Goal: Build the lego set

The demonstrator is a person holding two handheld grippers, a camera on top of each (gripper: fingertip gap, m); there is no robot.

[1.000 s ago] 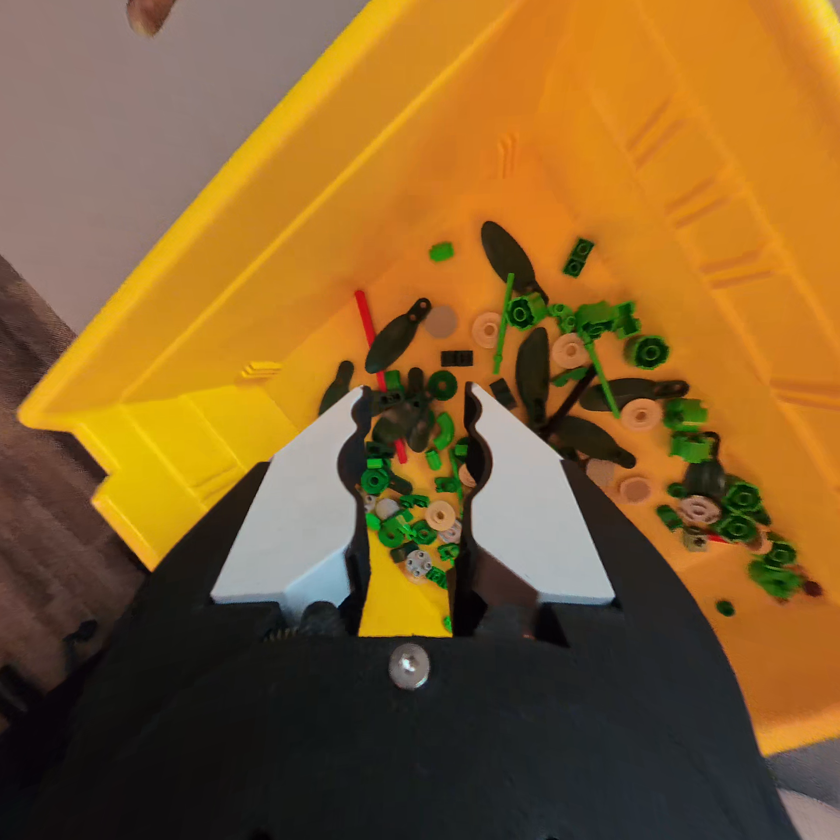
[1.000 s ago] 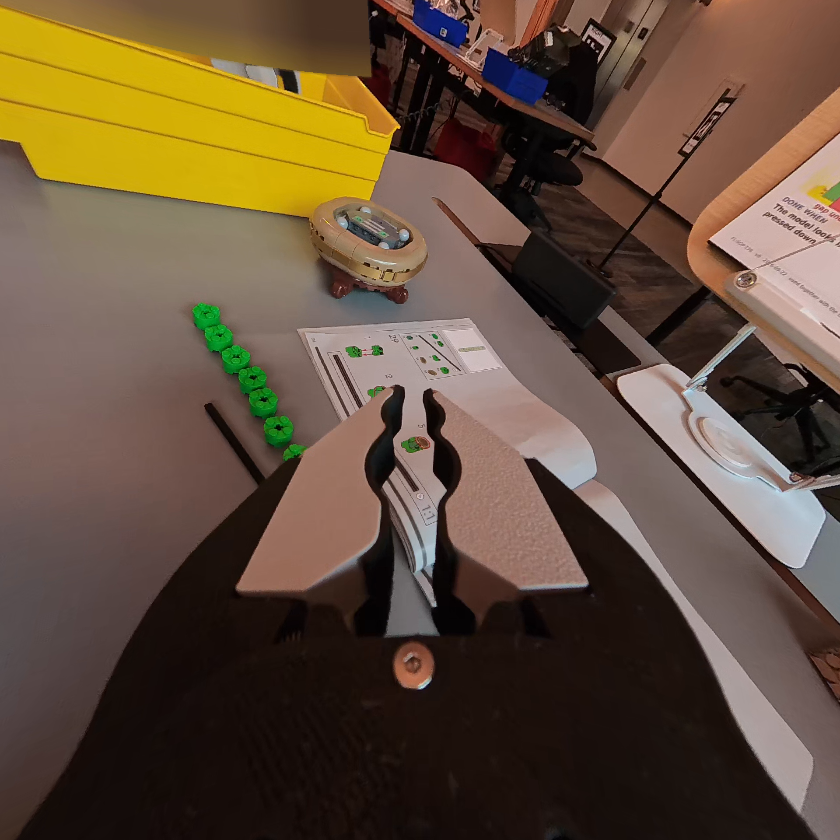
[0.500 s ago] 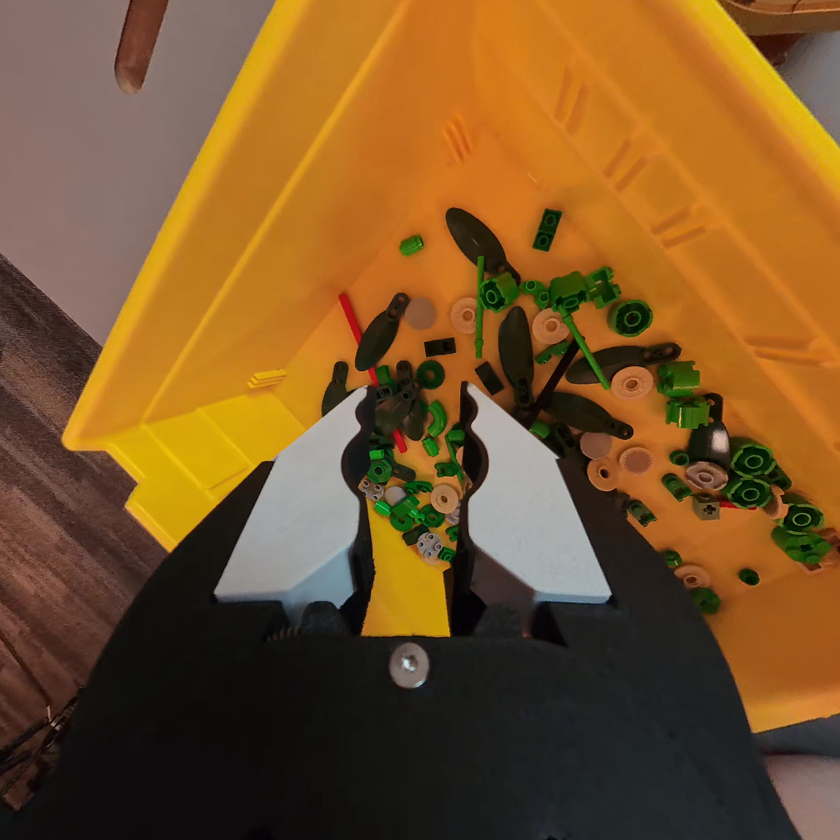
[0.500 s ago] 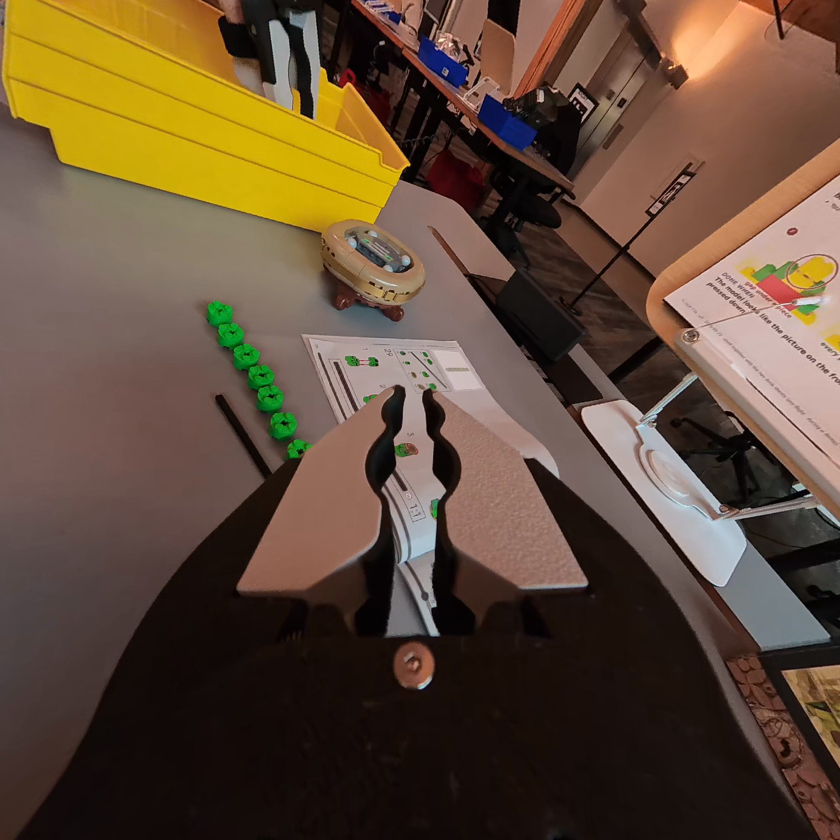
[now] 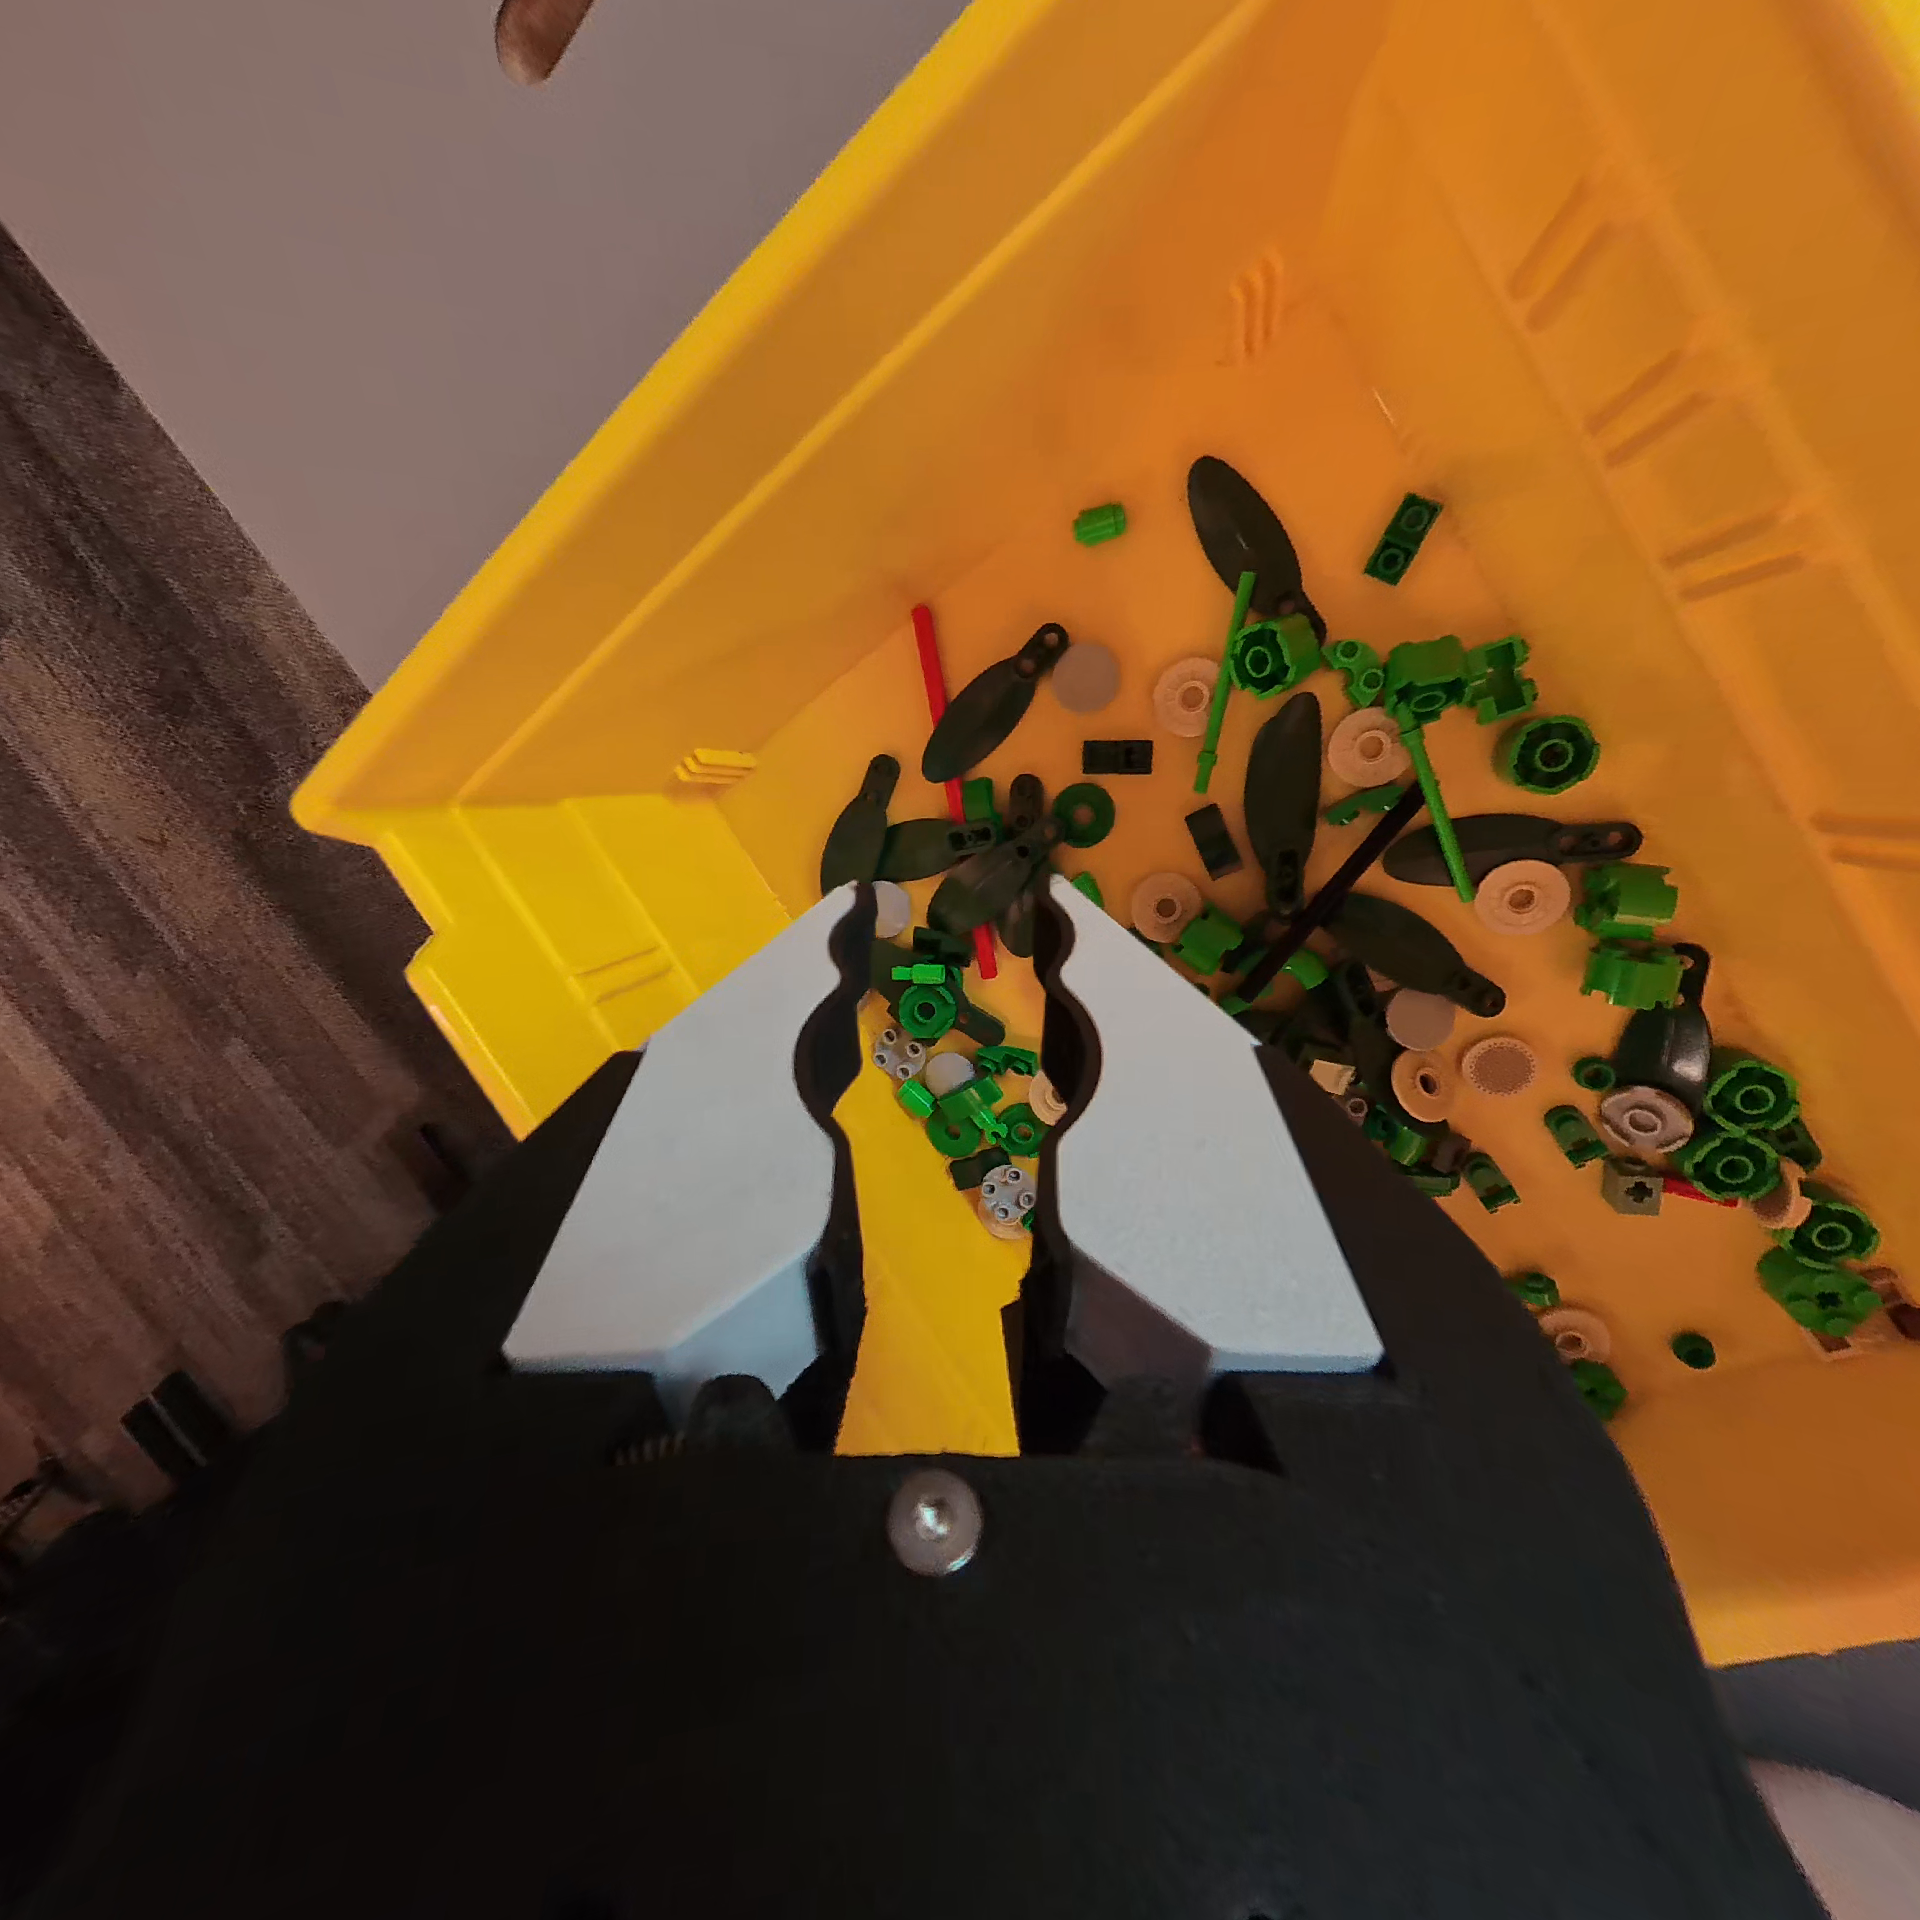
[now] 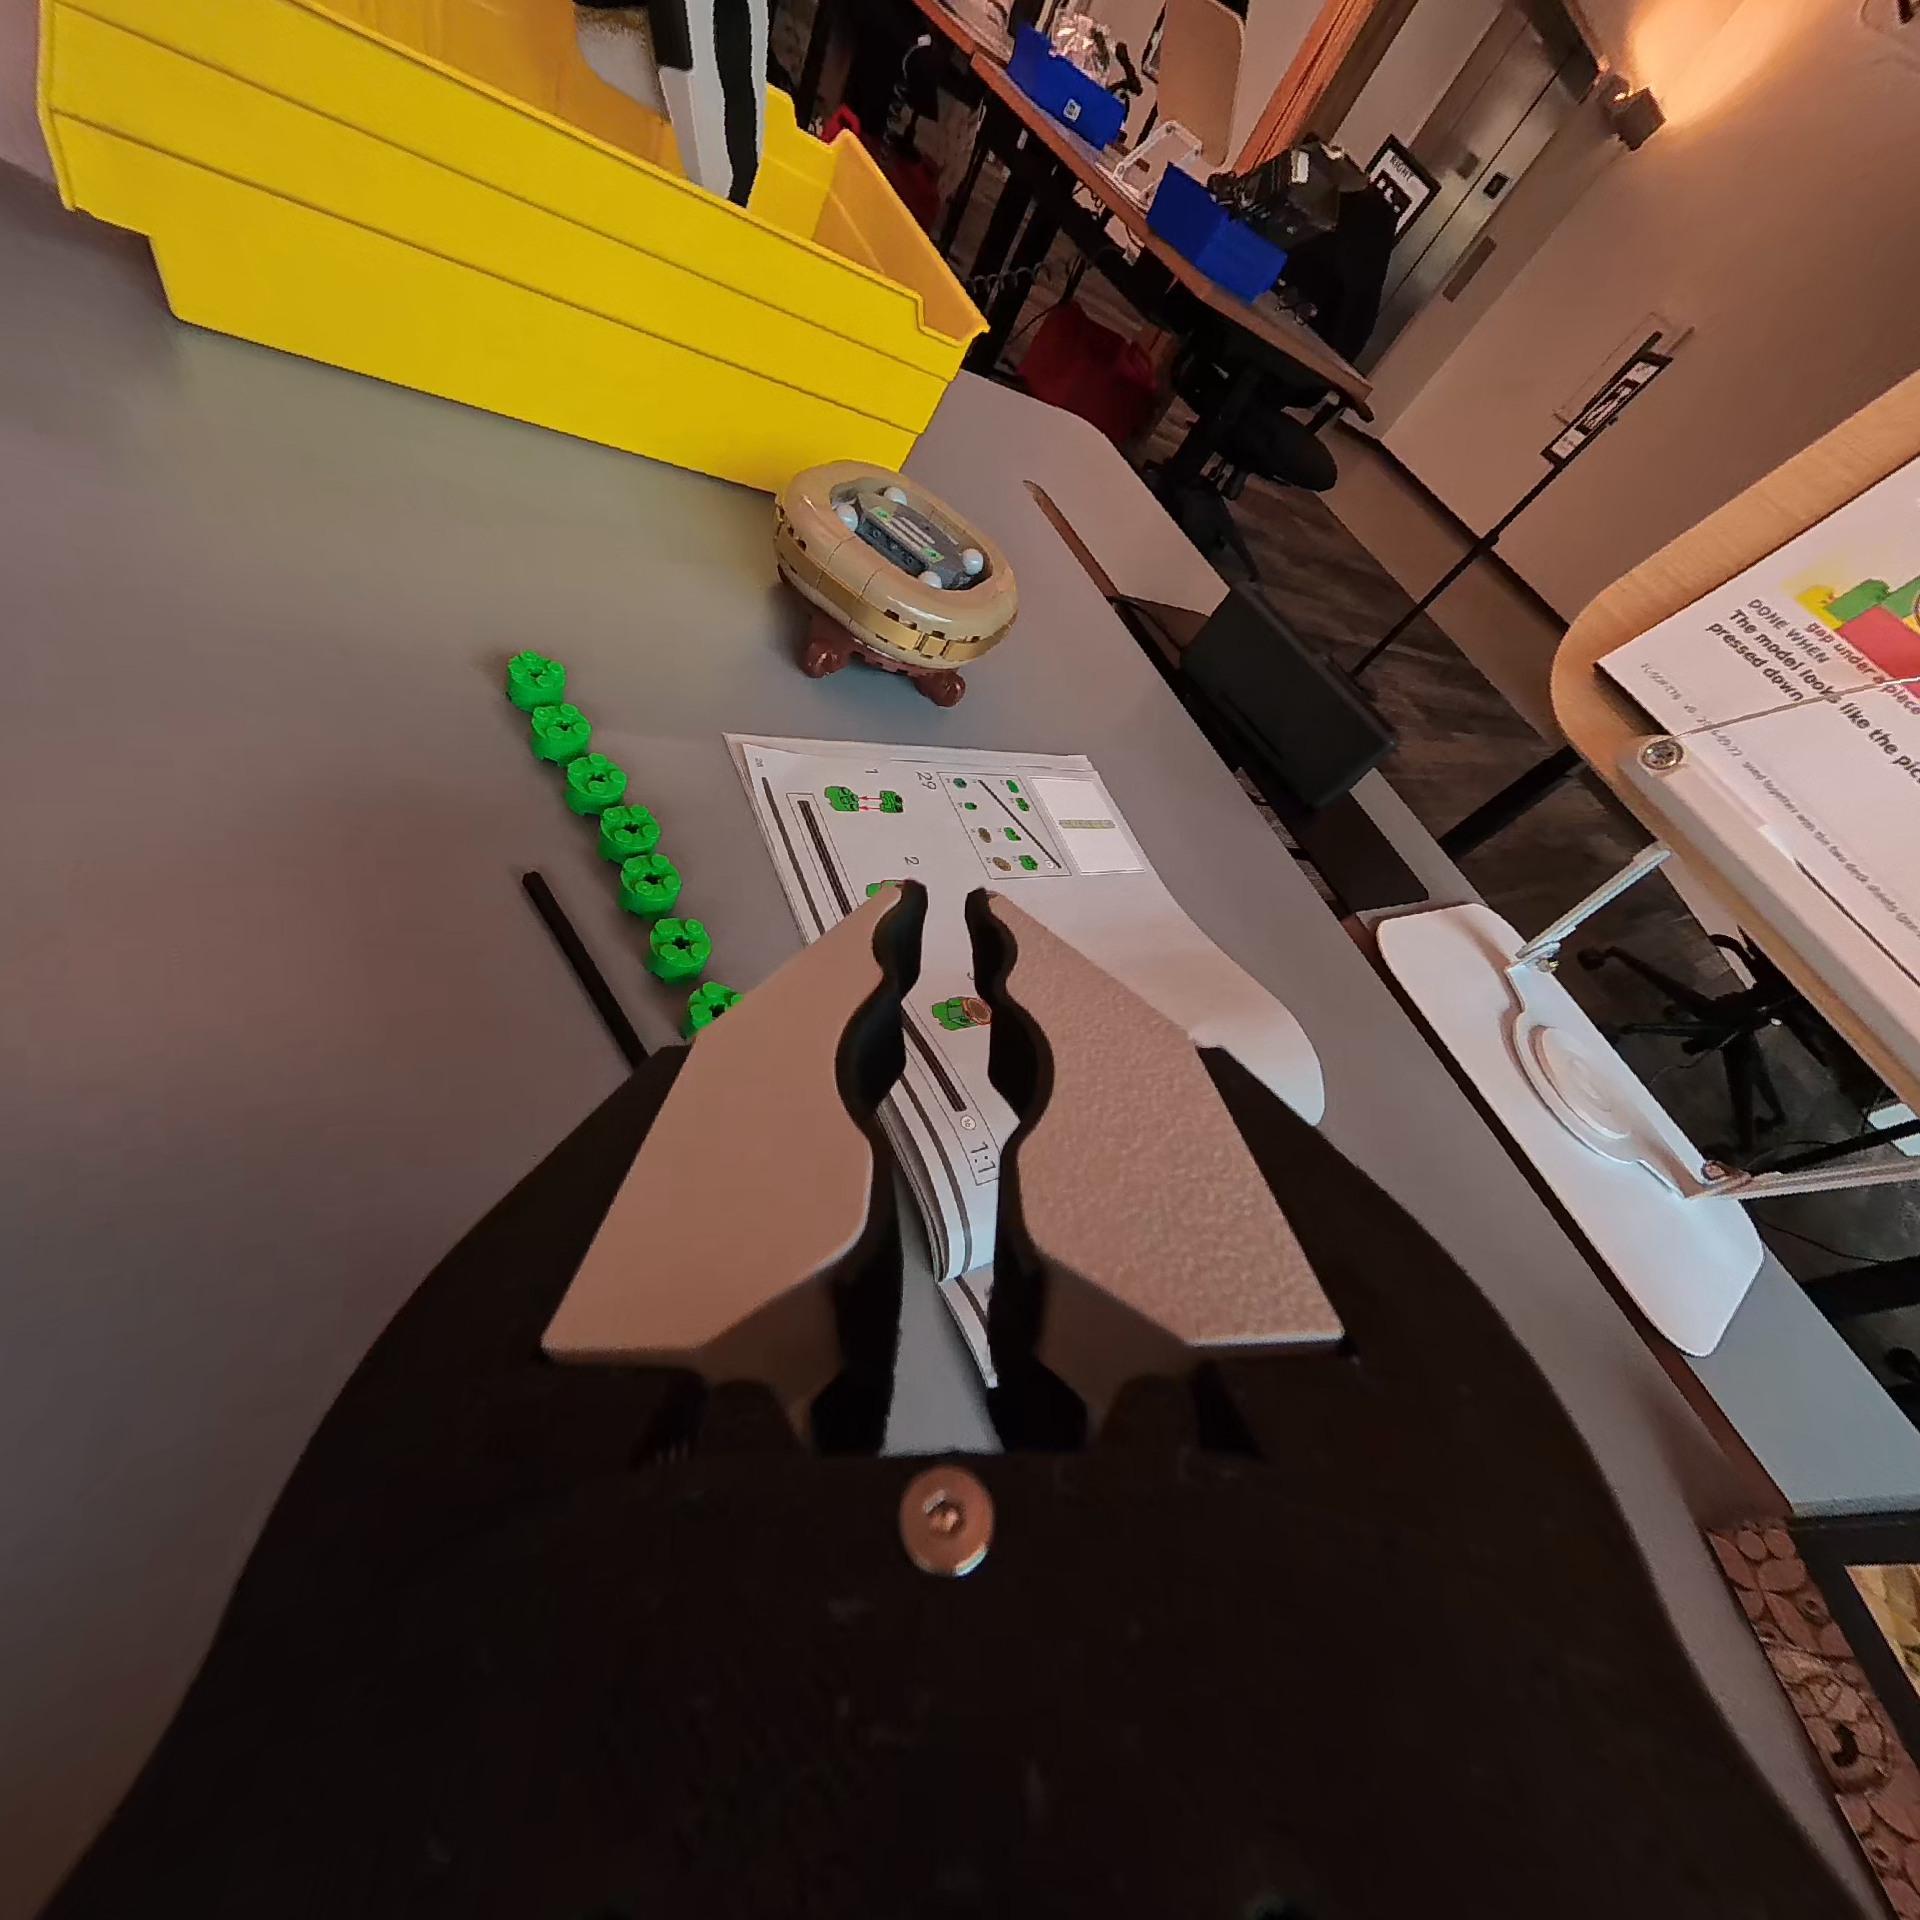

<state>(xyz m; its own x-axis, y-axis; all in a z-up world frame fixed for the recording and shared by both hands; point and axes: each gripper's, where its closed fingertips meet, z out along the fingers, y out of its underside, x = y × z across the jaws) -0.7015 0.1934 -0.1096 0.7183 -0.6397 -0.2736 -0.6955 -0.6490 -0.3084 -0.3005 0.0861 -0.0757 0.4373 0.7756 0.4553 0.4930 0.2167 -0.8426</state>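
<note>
Yellow bin point(image 5: 790, 582): loose green, black, tan lego pieces point(image 5: 1351, 883) inside, 2 o'clock of left gripper point(image 5: 951, 896), released, empty. Instruction booklet point(image 6: 966, 831). Right gripper point(image 6: 943, 902): slightly parted, empty. Tan oval model point(image 6: 896, 566), 12 o'clock. Green round bricks point(image 6: 623, 831), 10 o'clock.

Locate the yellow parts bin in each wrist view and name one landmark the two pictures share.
Left wrist view: the yellow parts bin fills the upper right, seen from above, loose pieces on its floor.
Right wrist view: the yellow parts bin sits top left on the grey table, seen from the side.
Shared landmark: the left hand-held gripper, which in the right wrist view reaches down into the bin.
</note>
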